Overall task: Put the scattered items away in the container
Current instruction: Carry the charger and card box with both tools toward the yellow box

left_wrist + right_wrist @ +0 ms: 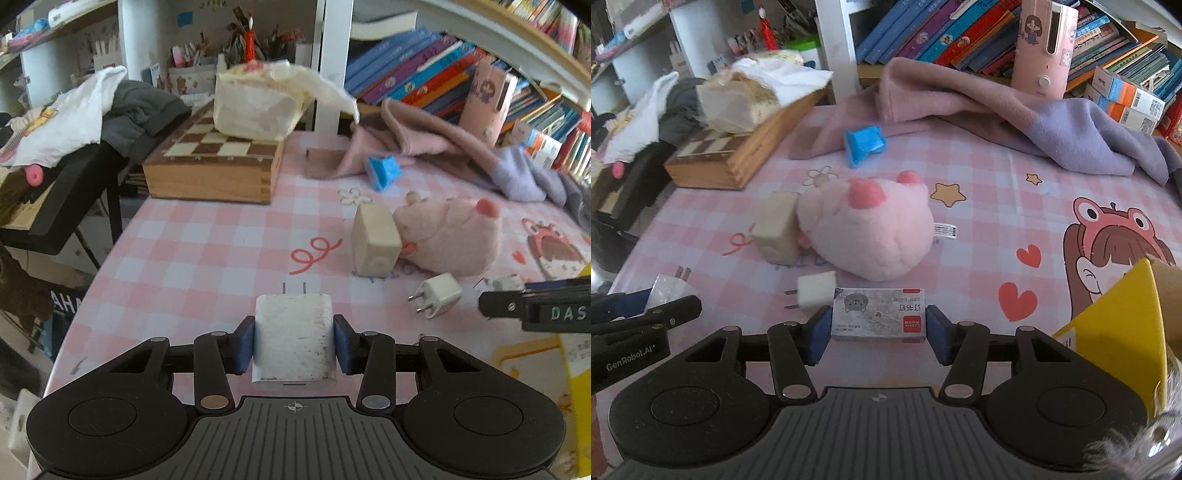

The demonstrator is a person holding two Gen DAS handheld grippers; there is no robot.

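The left gripper is held low over the near left part of the table, fingers pointing away toward the shelves; its blue pads are clamped against both sides of a large white charger, prongs facing far. The right gripper sits level over the near centre of the table, its pads closed on the short ends of a grey staple box.

The table's left edge falls away beside the left gripper, with a dark stand and clutter beyond; the checked cloth ahead of the left gripper is open as far as the wooden chess box at the far left. The yellow container stands at the near right, just beside the right gripper, its rim tilted toward the camera.

The pink and lilac blanket lies bunched along the far edge below the bookshelf; a pink bottle stands behind it. The pink plush toy occupies the table centre, directly ahead of the right gripper; a cream block stands touching its left side. A blue plastic piece lies at the blanket's near edge. A small white charger lies on the cloth just left of the staple box, prongs pointing left, between the two grippers.
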